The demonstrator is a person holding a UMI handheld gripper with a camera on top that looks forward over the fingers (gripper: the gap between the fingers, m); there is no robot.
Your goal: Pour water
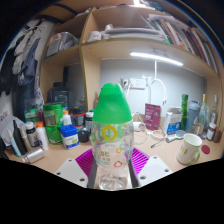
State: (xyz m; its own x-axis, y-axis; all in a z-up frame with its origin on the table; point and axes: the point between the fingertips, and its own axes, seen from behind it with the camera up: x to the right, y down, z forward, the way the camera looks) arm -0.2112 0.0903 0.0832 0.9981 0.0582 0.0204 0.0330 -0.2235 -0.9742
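Note:
A clear plastic bottle with a green cap and a printed label stands upright between my fingers, lifted above the desk. My gripper is shut on the bottle, with the magenta pads pressing both its sides. A white cup stands on the desk to the right, beyond the fingers.
The cluttered desk holds a green can, a small blue-capped bottle, a red box, a dark green bottle and other bottles at right. Shelves with books hang above, with a lamp strip under them.

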